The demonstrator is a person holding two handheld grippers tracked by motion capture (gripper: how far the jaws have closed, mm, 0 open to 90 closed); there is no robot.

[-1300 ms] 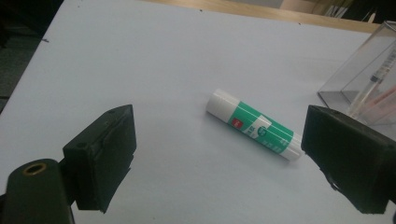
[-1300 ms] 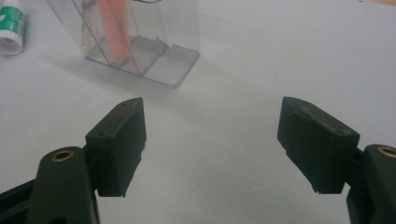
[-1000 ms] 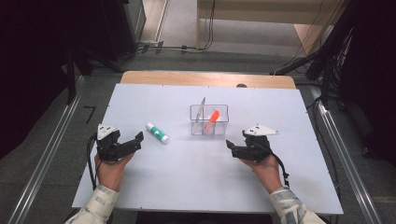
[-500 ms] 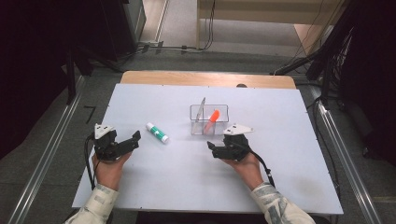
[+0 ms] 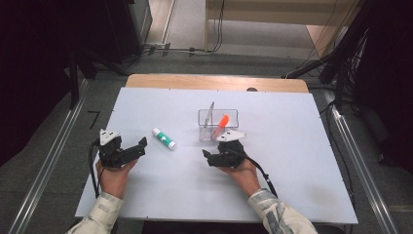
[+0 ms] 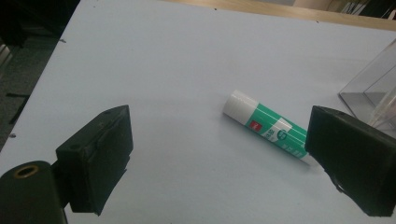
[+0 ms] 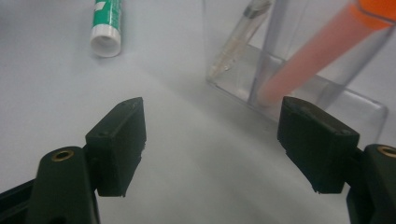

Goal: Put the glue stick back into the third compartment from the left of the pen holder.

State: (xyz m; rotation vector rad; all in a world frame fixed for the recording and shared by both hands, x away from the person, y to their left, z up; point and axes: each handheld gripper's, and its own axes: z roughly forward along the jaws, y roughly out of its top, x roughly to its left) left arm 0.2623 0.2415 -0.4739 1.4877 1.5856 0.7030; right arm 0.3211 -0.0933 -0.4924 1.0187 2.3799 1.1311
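The left tool [image 6: 219,154] is held spread, empty, aimed at the glue stick [image 6: 268,127] lying flat on the bench [image 5: 292,161], near the clear holder [image 5: 217,125]. The right tool [image 5: 208,157] is likewise spread. An approach is judged under way; next, the stick must be straddled and pinched.

Probably a lab: white table [image 5: 292,161] on a metal-railed floor [image 5: 58,141], cables [image 5: 160,48], dark equipment racks [image 5: 122,24].

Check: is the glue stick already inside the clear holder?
No, the glue stick lies flat on the table, left of the clear holder.
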